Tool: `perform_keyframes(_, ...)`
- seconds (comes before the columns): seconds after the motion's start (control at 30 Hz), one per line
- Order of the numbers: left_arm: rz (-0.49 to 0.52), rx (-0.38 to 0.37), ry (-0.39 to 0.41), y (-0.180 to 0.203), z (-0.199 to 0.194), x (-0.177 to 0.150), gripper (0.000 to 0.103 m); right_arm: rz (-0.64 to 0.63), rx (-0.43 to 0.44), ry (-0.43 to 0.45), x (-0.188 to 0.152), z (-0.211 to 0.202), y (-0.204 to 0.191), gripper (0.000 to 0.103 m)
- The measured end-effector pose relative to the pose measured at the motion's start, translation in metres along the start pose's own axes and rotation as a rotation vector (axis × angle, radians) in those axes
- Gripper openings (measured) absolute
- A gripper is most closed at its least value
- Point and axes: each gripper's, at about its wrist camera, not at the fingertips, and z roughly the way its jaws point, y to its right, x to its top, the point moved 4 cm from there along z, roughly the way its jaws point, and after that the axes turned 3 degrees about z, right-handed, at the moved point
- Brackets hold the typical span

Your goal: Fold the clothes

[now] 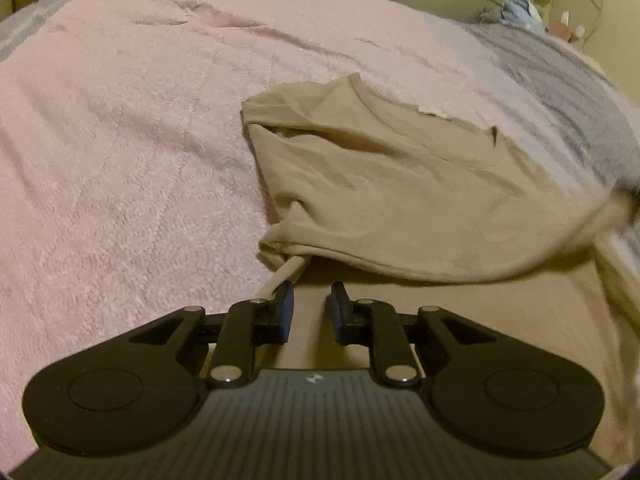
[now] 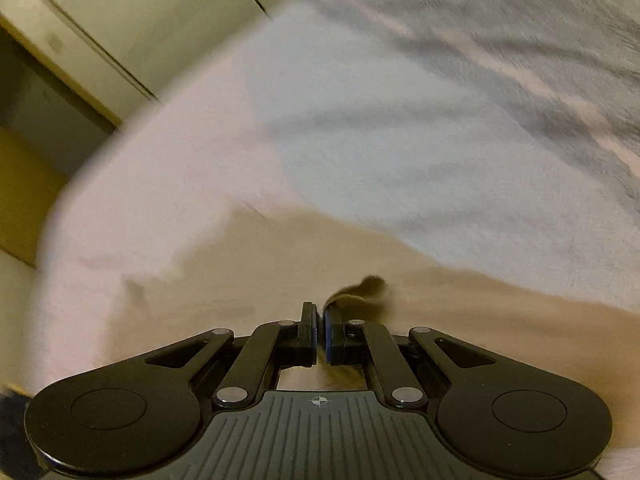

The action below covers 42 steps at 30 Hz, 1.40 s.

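A tan T-shirt (image 1: 384, 184) lies on a bed covered by a pink blanket (image 1: 120, 152), just ahead of the left gripper (image 1: 312, 308). Its collar, with a small white label, points away from the fingers (image 1: 285, 304), and part of the body is doubled over, the folded edge lying just beyond the fingertips. The left fingers stand apart with nothing between them, over tan fabric. A pale drawstring-like strip touches the left-hand finger. In the blurred right wrist view, the right gripper (image 2: 320, 332) has its fingers (image 2: 308, 328) nearly together; whether they pinch the T-shirt (image 2: 260, 264) beneath them cannot be told. Grey striped bedding (image 2: 460, 100) lies beyond.
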Motion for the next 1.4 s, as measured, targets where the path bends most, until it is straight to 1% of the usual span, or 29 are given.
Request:
perform_keyframes(0.07,-0.002,0.015,-0.005,-0.004,0.003,-0.003,0.015,-0.087,-0.058,0.047,0.012,-0.007,-0.004,0.002)
perform_keyframes(0.1,-0.016,0.02,-0.009,-0.007,0.003,-0.004,0.015,-0.088,-0.104,0.032,0.016,-0.002,0.005,0.002)
perform_keyframes(0.17,-0.046,0.022,-0.005,-0.011,0.001,-0.005,0.014,-0.039,-0.143,-0.057,0.013,0.016,0.025,0.003)
perform_keyframes(0.23,-0.048,0.032,0.003,-0.012,-0.002,-0.004,0.015,-0.02,-0.177,-0.151,0.003,0.035,0.041,0.003)
perform_keyframes(0.3,-0.042,0.042,0.003,-0.012,-0.004,-0.005,0.015,-0.068,-0.232,-0.161,-0.01,0.045,0.043,0.003)
perform_keyframes(0.37,-0.035,0.053,0.002,-0.012,-0.005,-0.007,0.015,-0.045,-0.25,-0.163,-0.015,0.052,0.051,0.003)
perform_keyframes(0.47,-0.048,0.078,-0.004,-0.016,-0.01,-0.008,0.013,0.015,-0.227,-0.154,-0.015,0.042,0.056,0.003)
perform_keyframes(0.5,-0.053,0.078,-0.006,-0.017,-0.012,-0.008,0.013,0.023,-0.233,-0.155,-0.012,0.044,0.06,0.003)
perform_keyframes(0.57,-0.046,0.066,-0.004,-0.015,-0.02,-0.003,0.013,0.032,-0.255,-0.153,-0.009,0.036,0.062,0.007)
perform_keyframes(0.6,-0.036,0.06,0.001,-0.013,-0.024,0.0,0.013,0.01,-0.302,-0.12,-0.006,0.03,0.062,0.012)
perform_keyframes(0.67,0.01,0.045,0.022,-0.006,-0.034,0.009,0.013,-0.039,-0.406,-0.046,0.001,0.016,0.059,0.031)
perform_keyframes(0.7,0.025,0.037,0.039,-0.003,-0.038,0.014,0.013,-0.04,-0.392,-0.035,0.001,0.012,0.057,0.042)
perform_keyframes(0.8,0.054,-0.001,0.081,0.008,-0.041,0.029,0.013,-0.031,-0.321,-0.014,-0.002,0.001,0.052,0.042)
perform_keyframes(0.83,0.068,-0.01,0.083,0.012,-0.036,0.033,0.013,-0.017,-0.261,-0.039,-0.007,0.001,0.049,0.042)
perform_keyframes(0.9,0.097,-0.03,0.088,0.021,-0.026,0.04,0.013,0.0,-0.19,-0.102,-0.019,0.009,0.045,0.041)
perform_keyframes(0.93,0.11,-0.036,0.081,0.024,-0.021,0.042,0.013,0.015,-0.198,-0.128,-0.025,0.014,0.046,0.041)
perform_keyframes(0.97,0.124,-0.043,0.074,0.027,-0.016,0.044,0.013,0.049,-0.208,-0.136,-0.028,0.015,0.049,0.041)
perform_keyframes(1.0,0.139,-0.051,0.067,0.029,-0.013,0.044,0.014,0.087,-0.217,-0.14,-0.032,0.015,0.052,0.042)
perform_keyframes(1.03,0.155,-0.059,0.06,0.031,-0.01,0.044,0.014,0.152,-0.203,-0.134,-0.033,0.011,0.057,0.042)
perform_keyframes(1.13,0.199,-0.059,0.033,0.03,-0.002,0.037,0.015,0.433,-0.082,-0.093,-0.041,-0.003,0.08,0.042)
perform_keyframes(1.23,0.195,-0.038,0.007,0.018,0.009,0.032,0.015,0.637,0.006,-0.061,-0.049,0.004,0.097,0.042)
perform_keyframes(1.3,0.189,-0.036,-0.009,0.011,0.013,0.031,0.01,0.73,0.022,-0.074,-0.049,0.017,0.106,0.041)
perform_keyframes(1.4,0.228,-0.054,-0.02,0.01,0.011,0.033,0.01,0.773,0.033,-0.068,-0.052,0.027,0.108,0.041)
